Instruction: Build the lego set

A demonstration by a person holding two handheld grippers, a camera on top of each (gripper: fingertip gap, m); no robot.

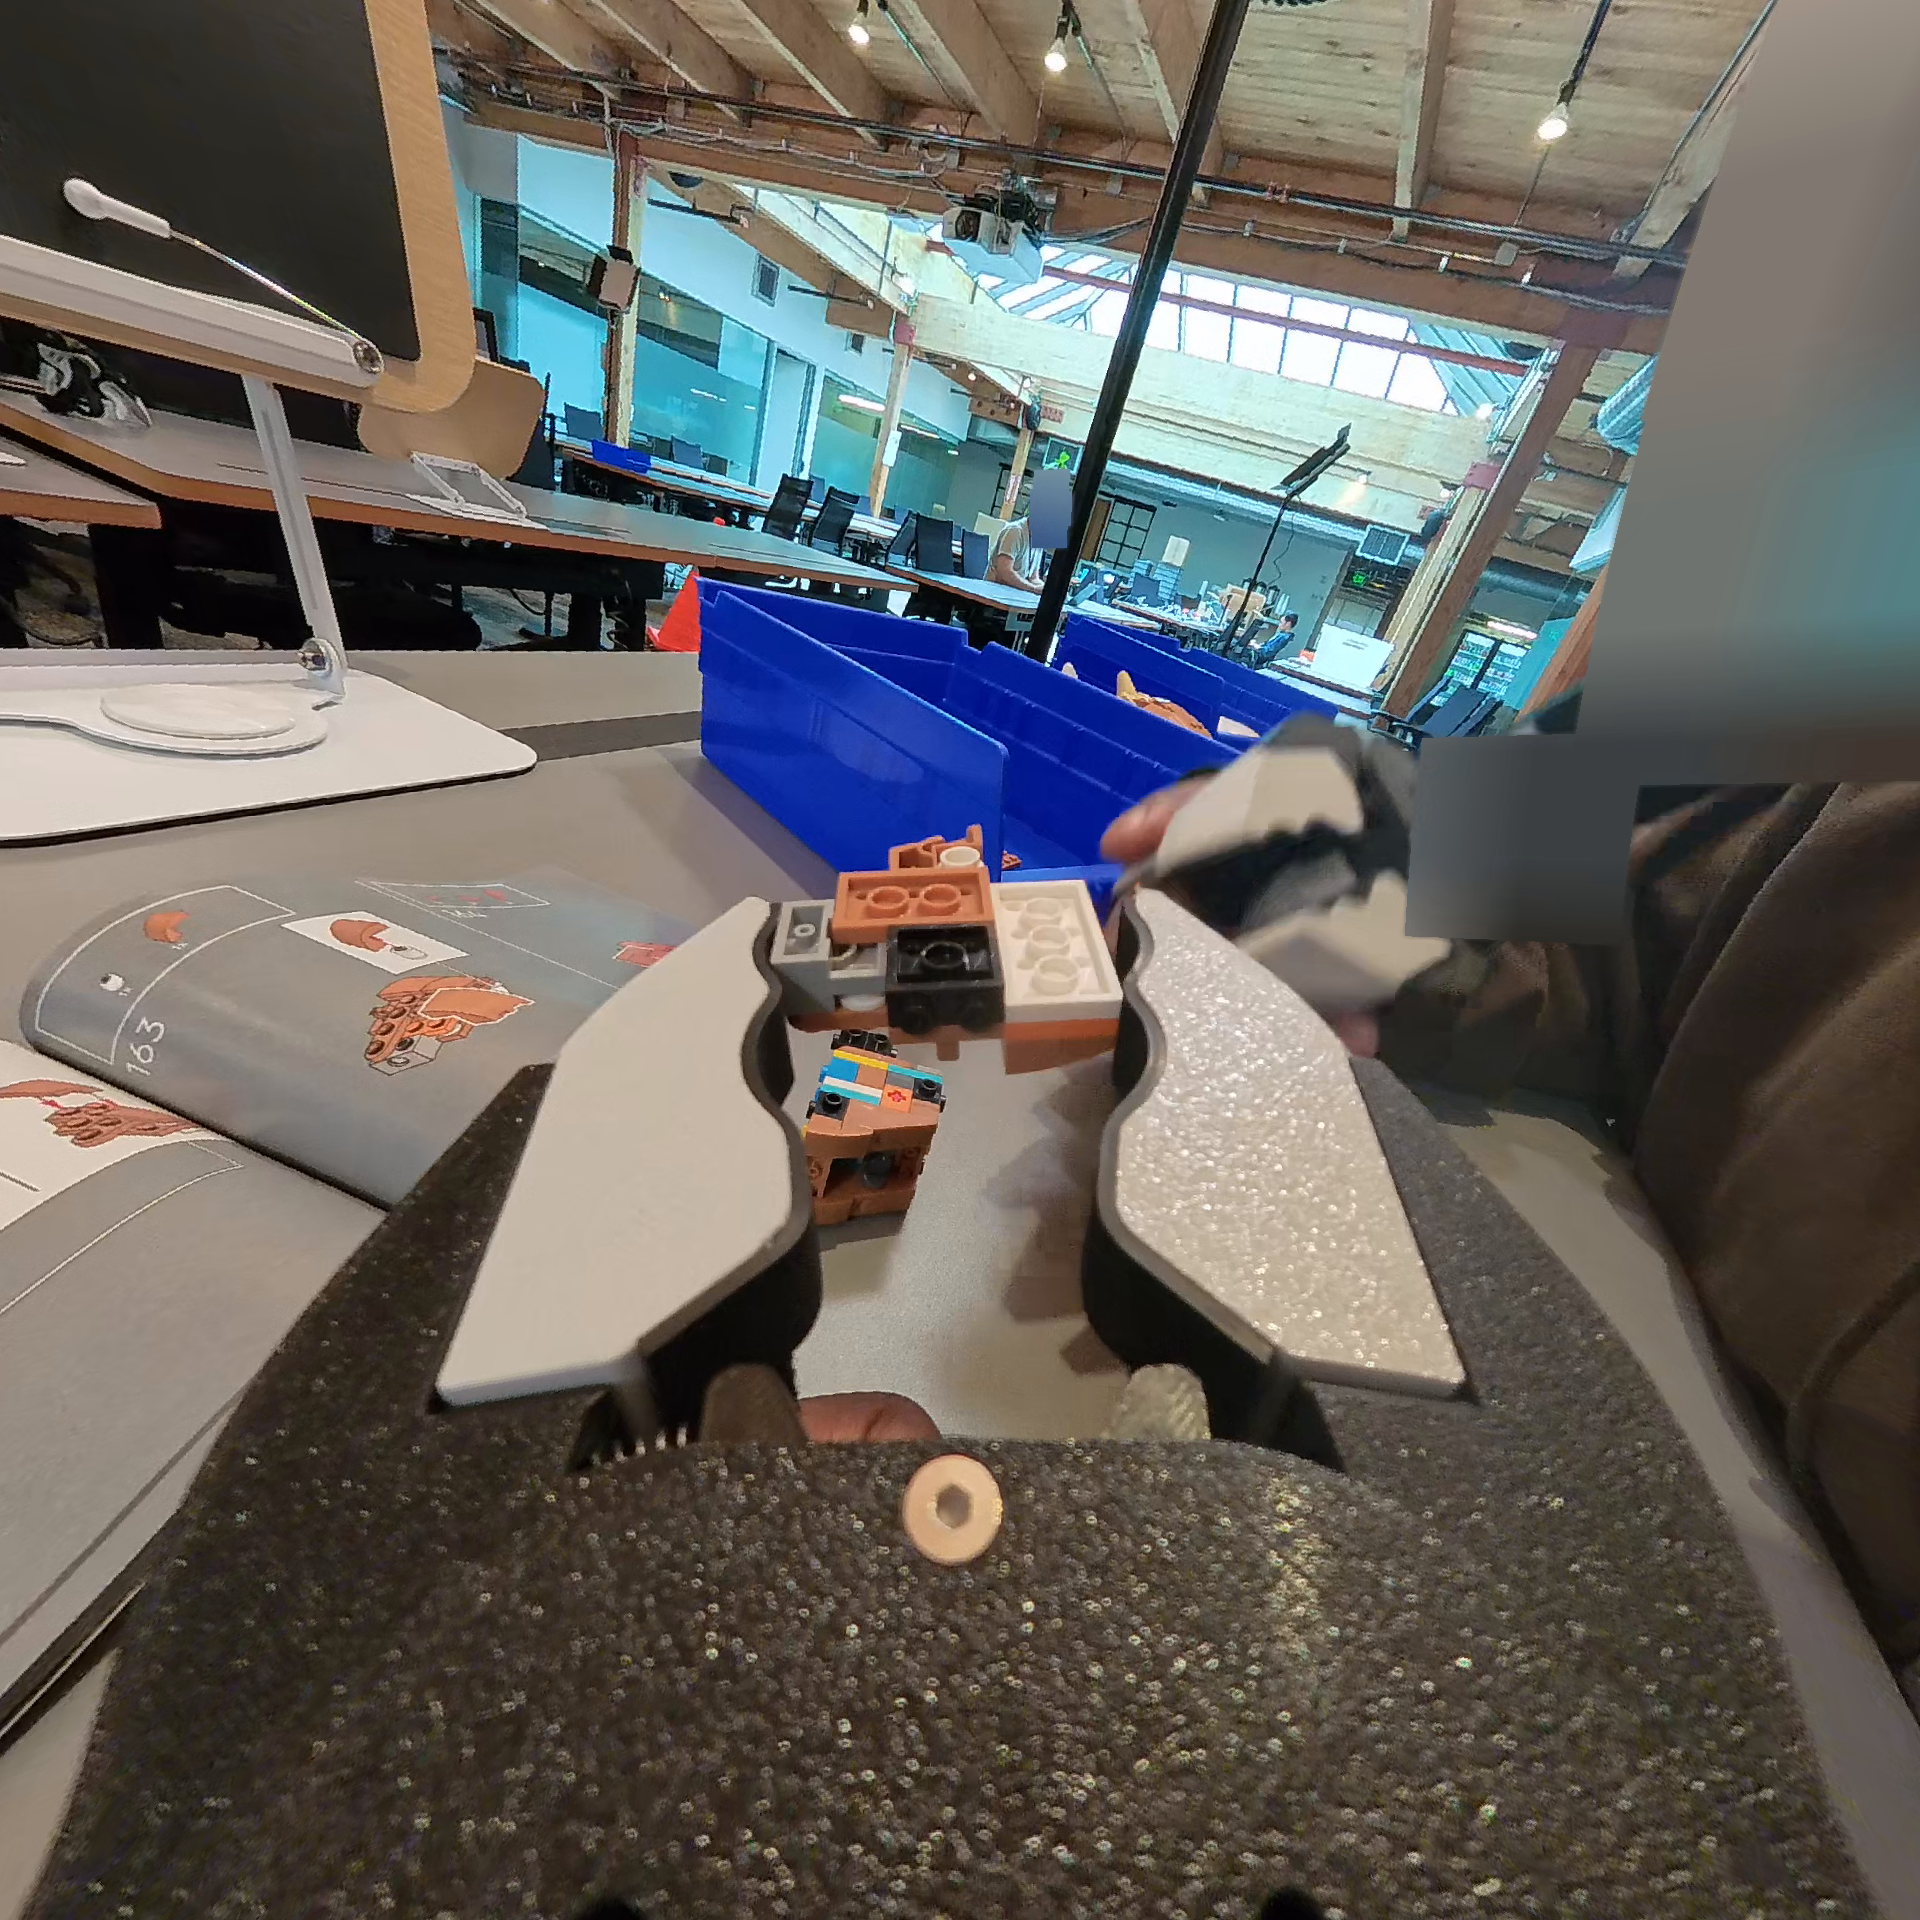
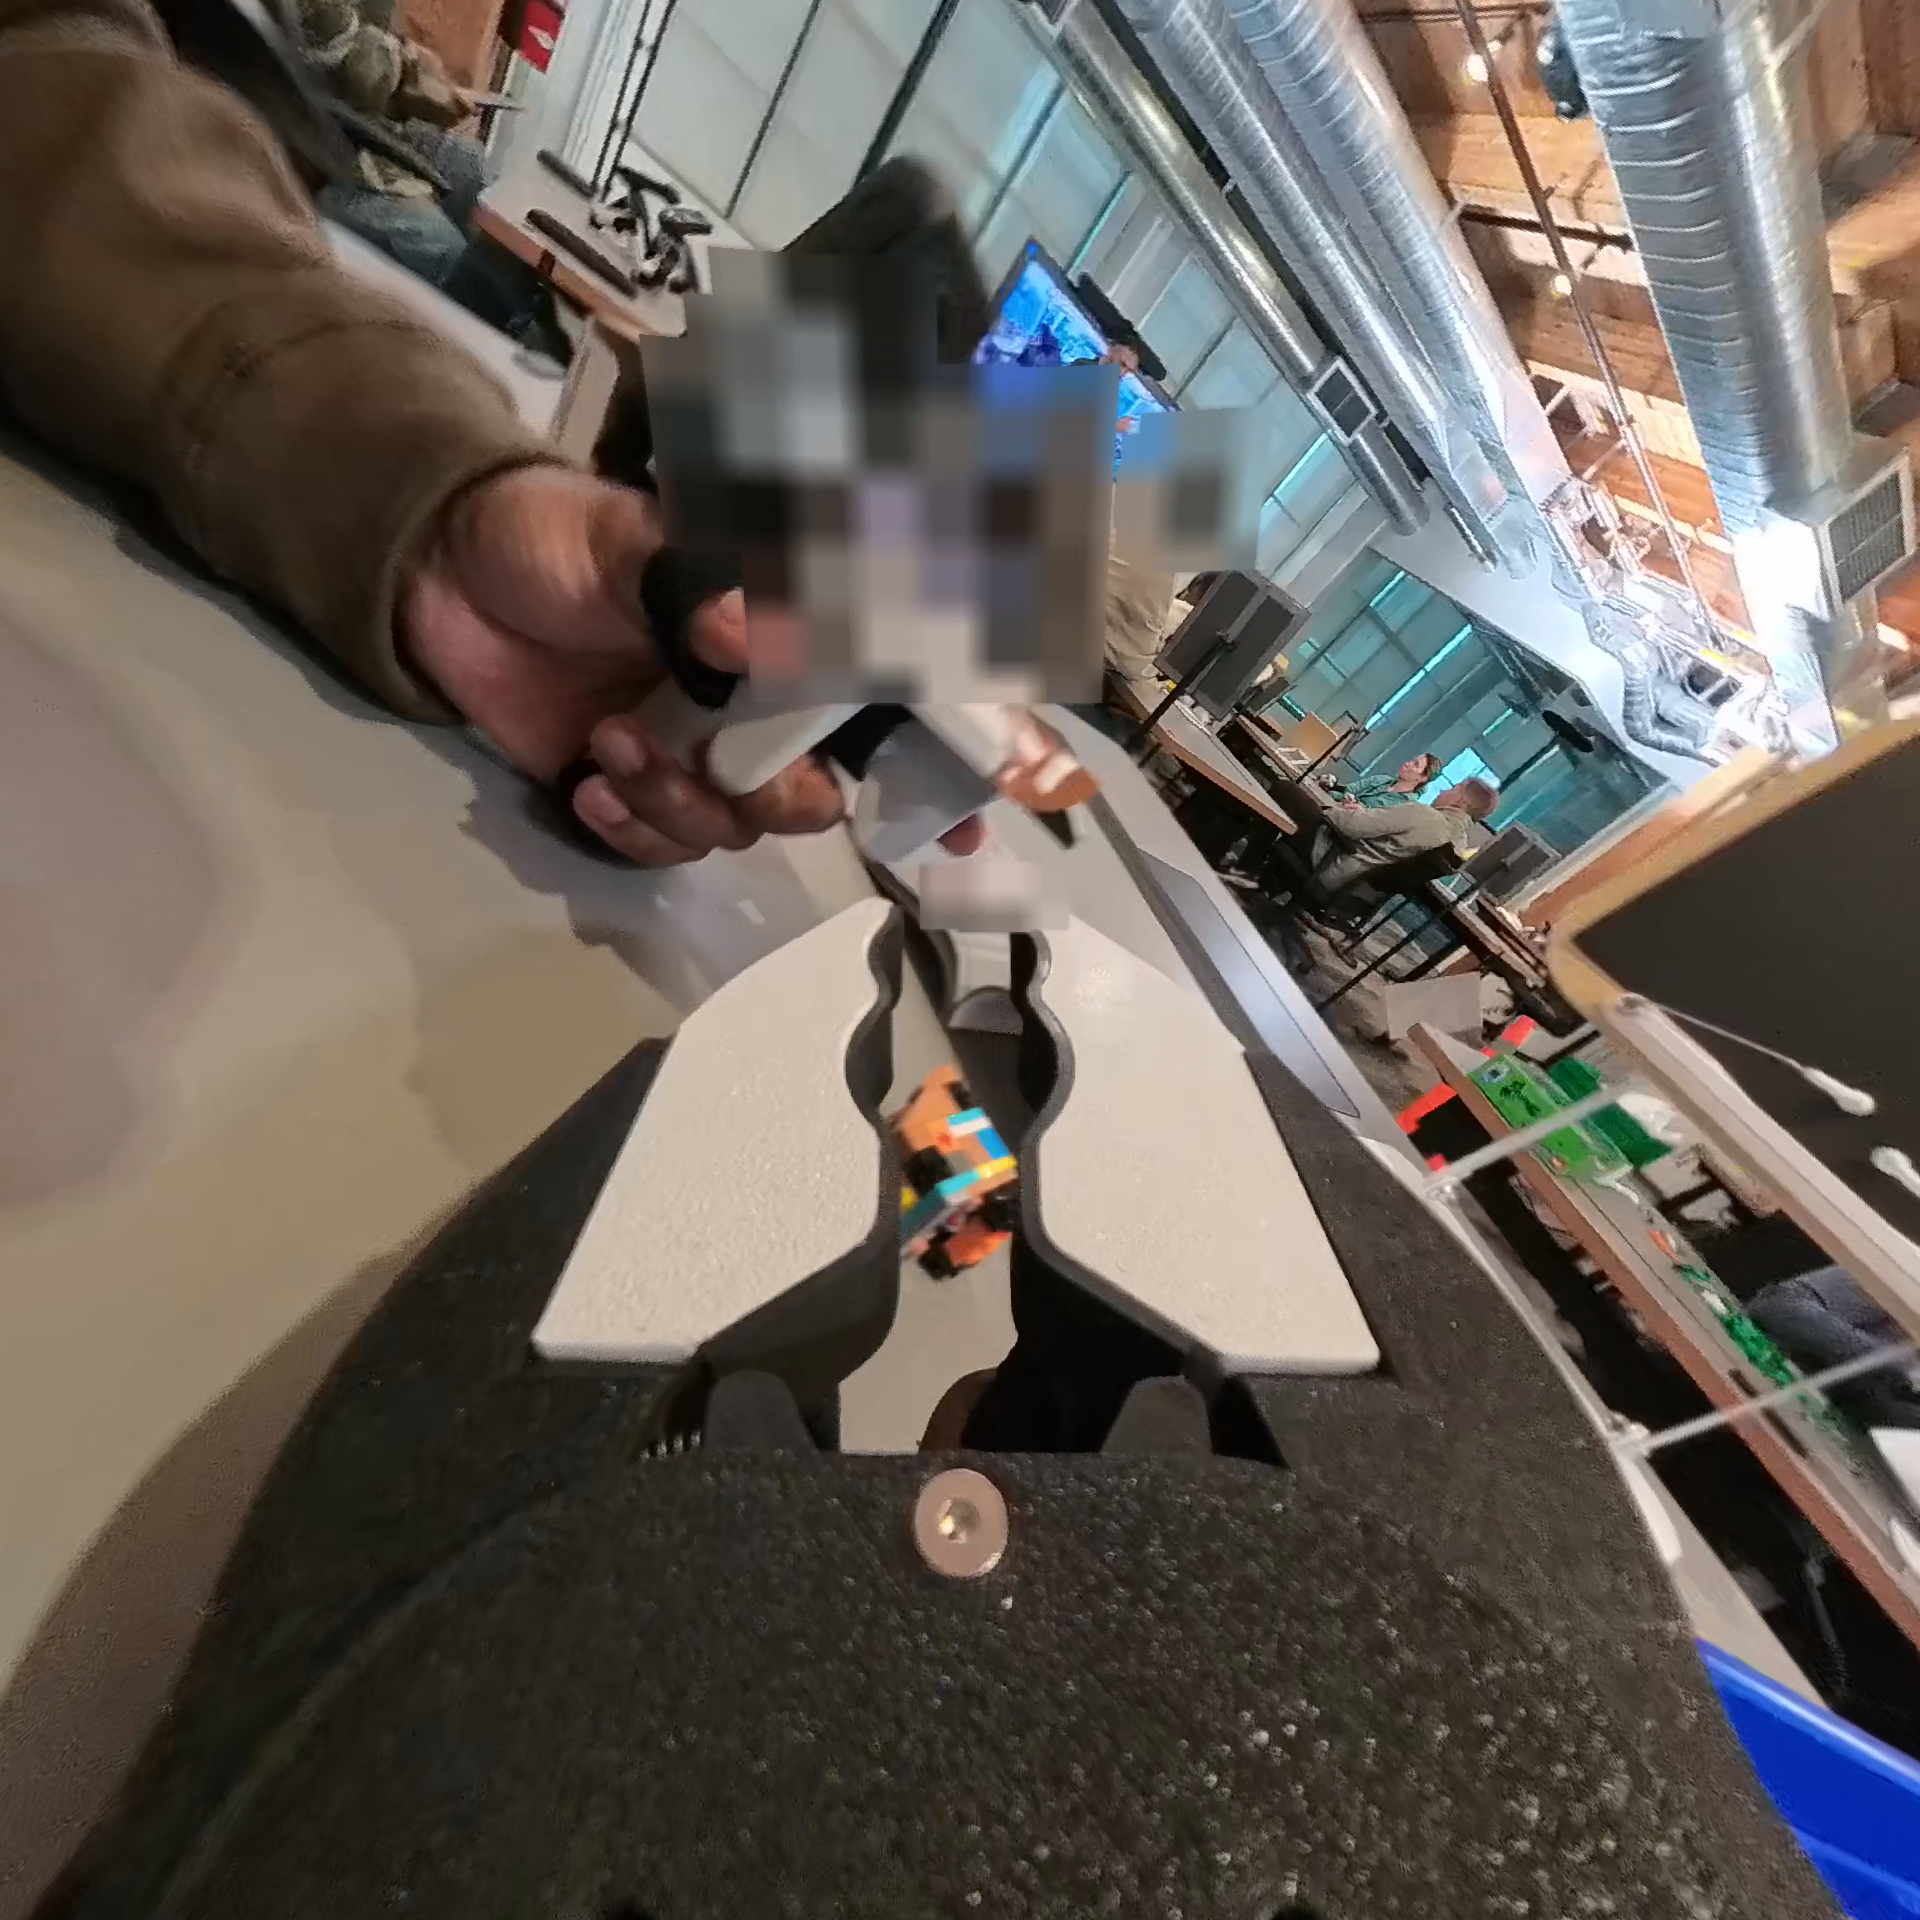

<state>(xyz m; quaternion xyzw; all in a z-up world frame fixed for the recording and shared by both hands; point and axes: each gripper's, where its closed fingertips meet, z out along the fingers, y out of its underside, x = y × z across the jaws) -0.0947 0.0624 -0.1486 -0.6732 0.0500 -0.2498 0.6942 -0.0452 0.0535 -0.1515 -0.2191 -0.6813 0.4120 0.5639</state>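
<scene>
Sub-assembly (image 1: 940, 961): a flat cluster of grey, brown, black and white bricks, clamped between the tips of the left tongs (image 1: 945, 971). Its long axis runs crosswise, from one finger to the other, studs facing up and slightly toward the camera; a brown plate projects past its far edge.

Small model (image 1: 873, 1132): a brown block with blue, white and yellow bands, resting on the table (image 1: 987, 1299) below the clamped cluster, inside the span of the left fingers but apart from them. Its long axis appears to run roughly along the fingers.

Right tongs (image 2: 961, 966): tips narrowly parted with nothing between them, so judged empty. In the right wrist view the small model (image 2: 951, 1174) lies beneath the gap between its fingers, long axis near parallel to them; blur hides finer detail. The right tongs stand beside the cluster on the white-brick side, and being free are the likelier to fetch the model.

Surroundings: blue bins (image 1: 862, 727) beyond the left tips; instruction booklet (image 1: 260, 1029) open to their left.
</scene>
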